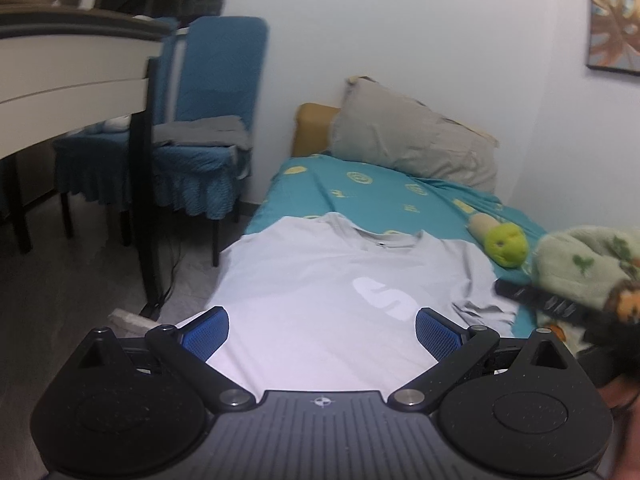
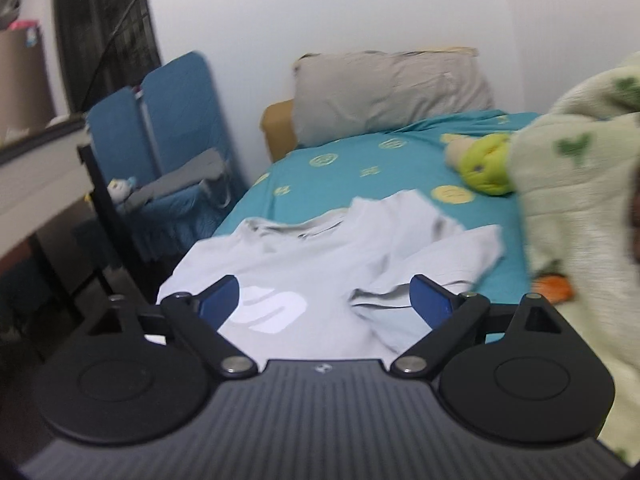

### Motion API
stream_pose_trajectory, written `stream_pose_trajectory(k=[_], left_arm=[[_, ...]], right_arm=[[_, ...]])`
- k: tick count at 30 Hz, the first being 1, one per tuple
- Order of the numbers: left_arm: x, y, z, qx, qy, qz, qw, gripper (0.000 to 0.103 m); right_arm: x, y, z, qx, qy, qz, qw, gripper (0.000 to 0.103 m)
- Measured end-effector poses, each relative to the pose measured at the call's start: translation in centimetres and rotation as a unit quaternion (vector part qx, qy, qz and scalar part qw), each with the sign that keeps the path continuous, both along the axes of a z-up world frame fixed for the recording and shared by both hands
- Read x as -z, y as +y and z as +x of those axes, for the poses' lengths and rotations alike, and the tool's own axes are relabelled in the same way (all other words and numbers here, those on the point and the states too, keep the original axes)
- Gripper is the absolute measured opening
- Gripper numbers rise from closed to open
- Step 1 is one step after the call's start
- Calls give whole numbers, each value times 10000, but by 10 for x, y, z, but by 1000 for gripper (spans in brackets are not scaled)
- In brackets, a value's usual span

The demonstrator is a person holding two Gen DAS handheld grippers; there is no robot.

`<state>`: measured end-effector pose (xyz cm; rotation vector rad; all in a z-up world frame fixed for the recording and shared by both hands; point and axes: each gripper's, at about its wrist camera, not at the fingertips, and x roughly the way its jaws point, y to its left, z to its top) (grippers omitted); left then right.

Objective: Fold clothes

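Grey T-shirt (image 1: 320, 280) lies face-up on bed (image 1: 380, 196), its right sleeve (image 2: 452, 252) seemingly rumpled. Left gripper (image 1: 322, 334) and right gripper (image 2: 324, 300): jaws wide, empty. Judgement: a fold needs a hem or sleeve pinched.

The bed (image 1: 384, 196) in front of me carried a teal sheet printed with yellow emblems. A grey T-shirt (image 1: 340, 280) lay flat on it, collar toward the grey pillow (image 1: 416, 136) at the head. A green plush toy (image 1: 505, 245) and a pale green blanket (image 1: 588, 264) lay to my right.
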<state>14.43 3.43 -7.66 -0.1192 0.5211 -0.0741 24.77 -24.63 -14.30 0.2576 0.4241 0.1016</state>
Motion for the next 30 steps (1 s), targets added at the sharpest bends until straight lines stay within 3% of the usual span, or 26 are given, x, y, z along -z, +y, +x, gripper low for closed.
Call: stream_pose_trajectory(k=[7,11,14,21,24,30], left_arm=[[14,-44,-17,975,-136,647,9930,95],[26,-84,-19,1739,-185,1350,9753,86],[33,-113,-6,2151,-366,1857,9581,81],[58,-186,96,2724,-187,1961,9418,58],[75,-225,140,3180,-75,2042,9258,46],[116,-282,190,3601,-144,2815,8893,46]], right_arm=[[-65,-38,-70,622,164,-42,9979,93],[-81,-60,-111,787,21,90,9969,93],[-78,-85,-124,1170,-104,404,9923,93],[-58,-126,-101,1830,-161,512,9817,93],[-46,-135,-92,1980,-270,580,9781,93],[-21,-146,-69,1773,-27,686,9818,93]])
